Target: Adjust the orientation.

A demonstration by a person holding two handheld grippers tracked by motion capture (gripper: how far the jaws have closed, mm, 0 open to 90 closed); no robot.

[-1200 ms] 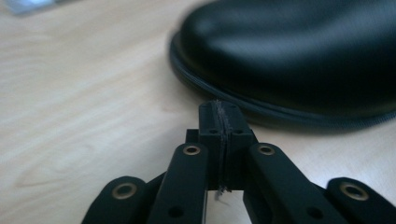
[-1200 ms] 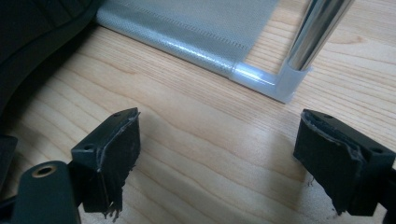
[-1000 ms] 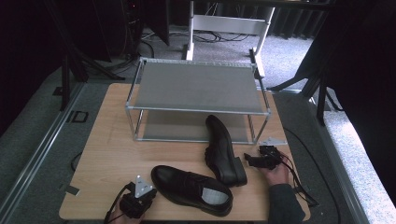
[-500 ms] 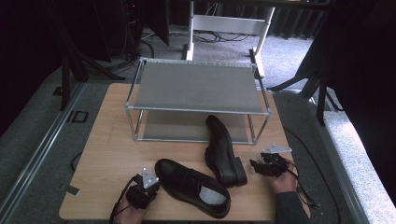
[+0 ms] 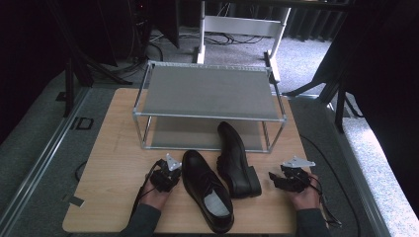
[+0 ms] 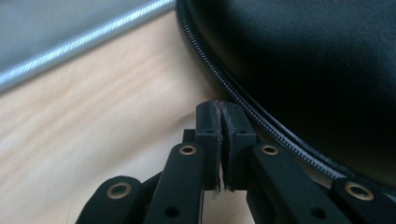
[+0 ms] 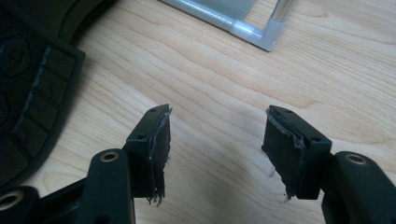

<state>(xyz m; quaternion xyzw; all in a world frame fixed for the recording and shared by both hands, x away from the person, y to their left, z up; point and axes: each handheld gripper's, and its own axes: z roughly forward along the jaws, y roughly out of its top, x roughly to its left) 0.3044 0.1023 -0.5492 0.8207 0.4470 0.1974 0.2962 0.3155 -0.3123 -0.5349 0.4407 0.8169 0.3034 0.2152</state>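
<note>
Two black dress shoes lie on the wooden table (image 5: pixel 113 148). One shoe (image 5: pixel 206 195) stands upright at the front centre, toe towards the rack. The other shoe (image 5: pixel 236 158) lies on its side just right of it, its sole (image 7: pixel 28 79) facing right. My left gripper (image 5: pixel 174 173) rests on the table against the upright shoe's toe (image 6: pixel 299 60), shut with nothing between its pads (image 6: pixel 219 140). My right gripper (image 5: pixel 274 178) sits right of the tipped shoe's heel, open over bare wood (image 7: pixel 215 135).
A two-tier metal shoe rack (image 5: pixel 207 91) stands behind the shoes; its lower rail (image 6: pixel 84 39) and a corner post (image 7: pixel 275 21) lie close to the grippers. Stands and cables sit on the floor behind the table. Bare wood lies left of the left gripper.
The left gripper has moved forward and right, up to the upright shoe's toe, and that shoe has turned more towards the rack. The right gripper has drawn back towards the front edge.
</note>
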